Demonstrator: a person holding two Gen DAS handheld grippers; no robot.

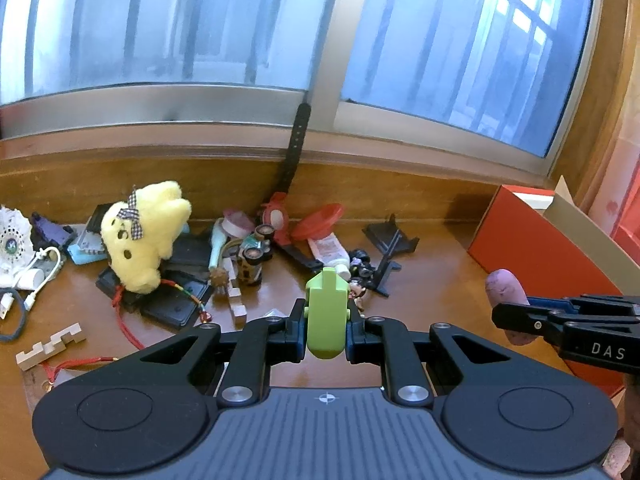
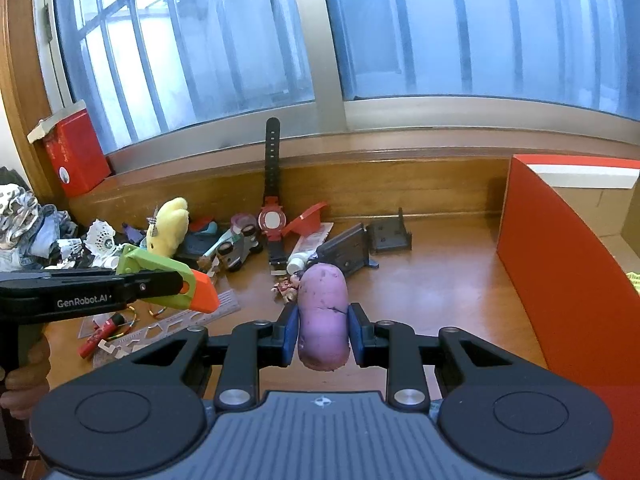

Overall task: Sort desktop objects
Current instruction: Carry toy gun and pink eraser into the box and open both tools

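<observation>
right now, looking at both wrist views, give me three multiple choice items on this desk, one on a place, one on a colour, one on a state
1. Where does the red box stand, seen from the right wrist?
A. on the right side of the desk
B. left of the yellow plush
C. on top of the watch

2. What colour is the toy in the left gripper?
A. all black
B. green with an orange end
C. white and blue

3. What is the state of the right gripper?
A. open above the desk
B. shut with nothing in it
C. shut on the purple sweet potato

Key:
1. A, the box fills the right edge, away from the yellow plush and the watch.
2. B, the green toy shows its orange tip in the right wrist view.
3. C, both pads press on the purple sweet potato.
</observation>
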